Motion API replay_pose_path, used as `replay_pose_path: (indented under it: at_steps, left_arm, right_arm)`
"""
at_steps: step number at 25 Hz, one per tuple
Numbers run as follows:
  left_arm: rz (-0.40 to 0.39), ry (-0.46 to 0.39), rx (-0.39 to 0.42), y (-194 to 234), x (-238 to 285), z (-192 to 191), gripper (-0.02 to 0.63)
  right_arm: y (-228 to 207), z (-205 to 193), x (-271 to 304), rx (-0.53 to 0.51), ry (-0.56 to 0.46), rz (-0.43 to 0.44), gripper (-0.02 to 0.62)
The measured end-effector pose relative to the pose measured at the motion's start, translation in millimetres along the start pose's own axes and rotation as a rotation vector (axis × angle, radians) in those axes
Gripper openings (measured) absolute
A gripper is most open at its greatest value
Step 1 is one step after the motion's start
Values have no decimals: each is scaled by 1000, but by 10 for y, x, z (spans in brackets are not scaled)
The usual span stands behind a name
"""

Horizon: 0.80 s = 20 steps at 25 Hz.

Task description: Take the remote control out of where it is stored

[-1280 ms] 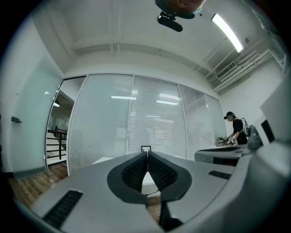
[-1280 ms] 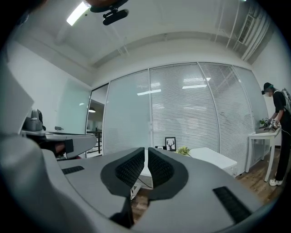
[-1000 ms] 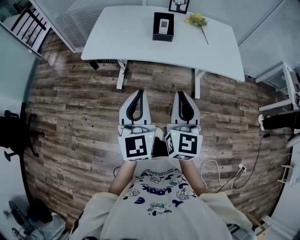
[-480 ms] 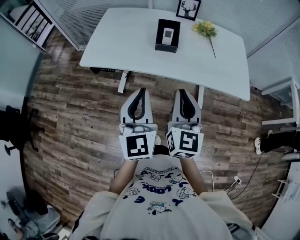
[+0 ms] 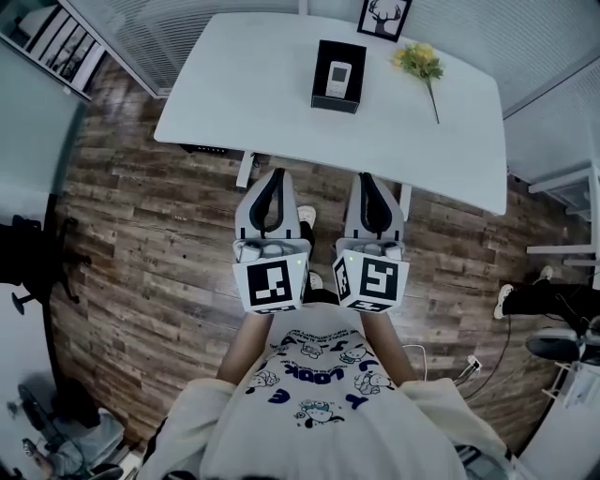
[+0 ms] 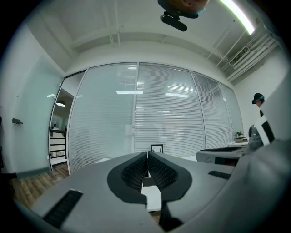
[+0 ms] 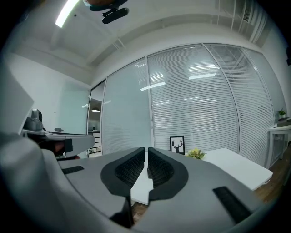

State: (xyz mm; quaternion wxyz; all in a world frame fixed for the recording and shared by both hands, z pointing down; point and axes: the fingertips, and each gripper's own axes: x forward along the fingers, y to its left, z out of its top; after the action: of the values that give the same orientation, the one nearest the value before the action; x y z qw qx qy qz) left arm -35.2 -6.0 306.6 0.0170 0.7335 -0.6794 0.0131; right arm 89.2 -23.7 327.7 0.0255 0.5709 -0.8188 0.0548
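Head view: the slim white rectangular remote control (image 5: 337, 78), with a small darker window on its face, lies flat inside an open black rectangular box (image 5: 320, 67) on the far half of the white table (image 5: 244, 94); a yellow-flowered stem (image 5: 422, 62) lies to the box's right; a black-framed deer print (image 5: 384, 17) stands behind. I hold the left gripper (image 5: 277, 174) and right gripper (image 5: 365, 178) side by side above the wood-plank floor (image 5: 141, 234), short of the table's near edge — both with jaws closed together, nothing between them.
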Motion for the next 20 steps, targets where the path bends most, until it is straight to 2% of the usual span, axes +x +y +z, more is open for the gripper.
replay_pose_path:
  at_steps: [2,17,20]
  left_arm:
    - [-9,5,21,17,134,-10,18]
    - [-98,-13,-30,40,1414,0,20]
    - [-120,8,-12,80,1677,-10,20]
  right_arm:
    - [-33,12,105,-4,-1,-4,42]
    - [-401,61,1163,-4,13,-73,41]
    - [-464,84,1402,3,18,-83,41]
